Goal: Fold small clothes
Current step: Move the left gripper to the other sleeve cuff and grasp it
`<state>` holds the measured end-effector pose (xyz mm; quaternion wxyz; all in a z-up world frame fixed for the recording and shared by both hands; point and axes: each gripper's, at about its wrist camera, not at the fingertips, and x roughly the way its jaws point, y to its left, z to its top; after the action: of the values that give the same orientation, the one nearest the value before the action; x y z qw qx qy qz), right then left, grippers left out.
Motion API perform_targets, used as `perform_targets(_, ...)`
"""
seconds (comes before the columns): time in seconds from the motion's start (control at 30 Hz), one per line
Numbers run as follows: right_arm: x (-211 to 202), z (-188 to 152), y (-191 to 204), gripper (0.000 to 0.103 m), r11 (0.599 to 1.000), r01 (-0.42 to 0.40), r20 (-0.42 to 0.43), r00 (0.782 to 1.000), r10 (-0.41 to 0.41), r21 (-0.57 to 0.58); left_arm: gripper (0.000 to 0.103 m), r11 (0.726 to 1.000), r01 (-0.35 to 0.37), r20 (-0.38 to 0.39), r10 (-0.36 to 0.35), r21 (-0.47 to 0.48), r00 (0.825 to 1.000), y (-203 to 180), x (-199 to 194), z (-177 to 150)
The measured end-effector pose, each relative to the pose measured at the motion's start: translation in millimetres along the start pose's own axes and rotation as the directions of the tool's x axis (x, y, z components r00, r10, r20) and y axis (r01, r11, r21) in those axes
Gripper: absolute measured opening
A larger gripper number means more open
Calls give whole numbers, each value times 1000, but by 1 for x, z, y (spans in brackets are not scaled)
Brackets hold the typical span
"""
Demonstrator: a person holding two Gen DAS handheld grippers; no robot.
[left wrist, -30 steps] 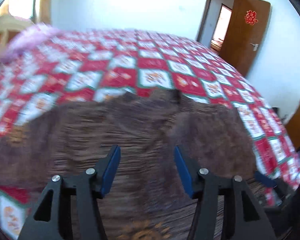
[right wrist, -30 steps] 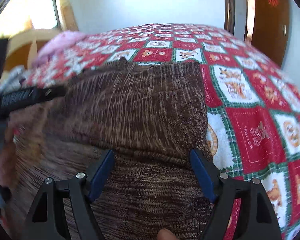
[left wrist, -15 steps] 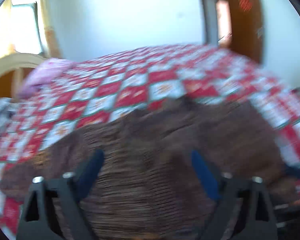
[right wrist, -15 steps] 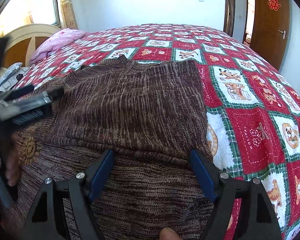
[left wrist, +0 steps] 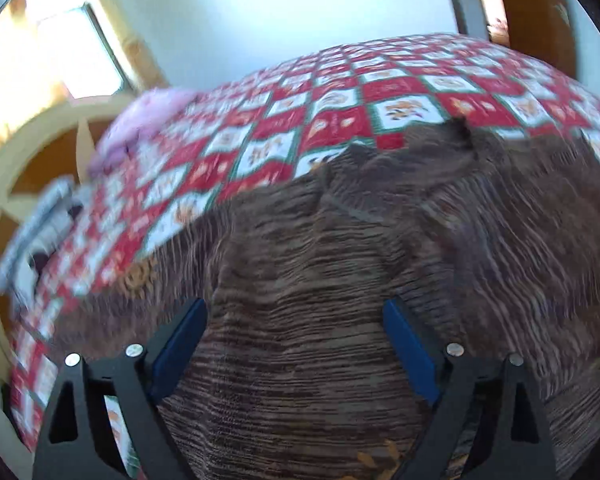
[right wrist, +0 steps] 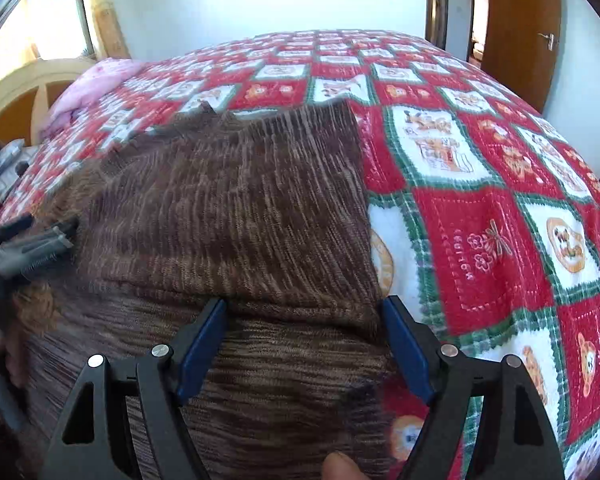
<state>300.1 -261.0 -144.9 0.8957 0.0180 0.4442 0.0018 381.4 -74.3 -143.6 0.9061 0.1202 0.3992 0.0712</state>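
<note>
Lying across the near part of the bed [right wrist: 480, 240], whose cover is a red, white and green patchwork quilt [left wrist: 340, 120], a brown knit sweater [right wrist: 228, 208] is spread with its right-hand portion folded over onto its body; that fold's straight edge runs away from the camera. At the far left edge of the right wrist view the left gripper [right wrist: 32, 248] reaches in over the sweater, blurred. In its own view the left gripper [left wrist: 296, 344] hovers above the knit with jaws spread wide and nothing between them. A pink pillow [left wrist: 148, 120] sits by the headboard [left wrist: 28, 152] at the bed's far left corner. The right gripper [right wrist: 304, 340] is likewise wide and empty, straddling the near end of the folded layer, close to the sweater's right edge.
</note>
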Motion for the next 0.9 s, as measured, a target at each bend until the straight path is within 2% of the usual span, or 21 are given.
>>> perform_targets(0.07,-10,2,2,79,1000,3,-22,1000,-3,6,92,999,4,9,-4,-41,1000,16,-3,1)
perform_targets(0.13,-21,2,3,79,999,-25,34,999,24,28,92,999,3,36,-1,-54,999,29,-10,-5)
perform_targets(0.2,-25,2,12,79,1000,-9,93,996,9,7,96,997,-1,58,6,-79,998,47,-16,-12)
perform_targets(0.27,-8,-1,26,79,998,-32,36,999,33,-48,97,994,-12,64,19,-113,998,68,-17,-18)
perform_targets(0.3,-2,-3,34,79,996,-15,17,1000,16,-89,97,992,-20,61,28,-127,998,80,-18,-21)
perform_targets(0.33,-6,-7,46,79,985,55,57,997,-46,-163,97,990,-33,55,41,-138,998,91,-18,-25)
perform_targets(0.37,-11,-10,52,79,979,81,78,995,-67,-188,97,988,-49,50,57,-148,997,102,-18,-28)
perform_targets(0.43,-24,-15,63,79,969,96,126,990,-69,-228,97,980,-84,37,92,-180,995,129,-17,-35)
perform_targets(0.5,-32,-21,75,79,960,63,155,988,-20,-273,97,969,-116,25,124,-218,992,158,-17,-43)
perform_targets(0.57,-25,-27,86,79,947,41,131,991,1,-318,97,954,-168,2,174,-250,985,187,-13,-51)
perform_targets(0.6,-18,-28,87,79,949,31,98,995,-1,-313,97,948,-185,-14,188,-260,982,198,-10,-56)
perform_targets(0.67,-23,-27,82,79,956,20,108,994,12,-293,97,932,-218,-62,209,-291,976,220,-4,-66)
perform_targets(0.77,-25,-30,81,79,956,-3,109,993,37,-294,97,908,-231,-108,206,-350,973,249,3,-82)
perform_targets(0.9,-26,-33,85,79,949,32,133,991,10,-315,97,869,-222,-151,172,-442,973,282,9,-104)
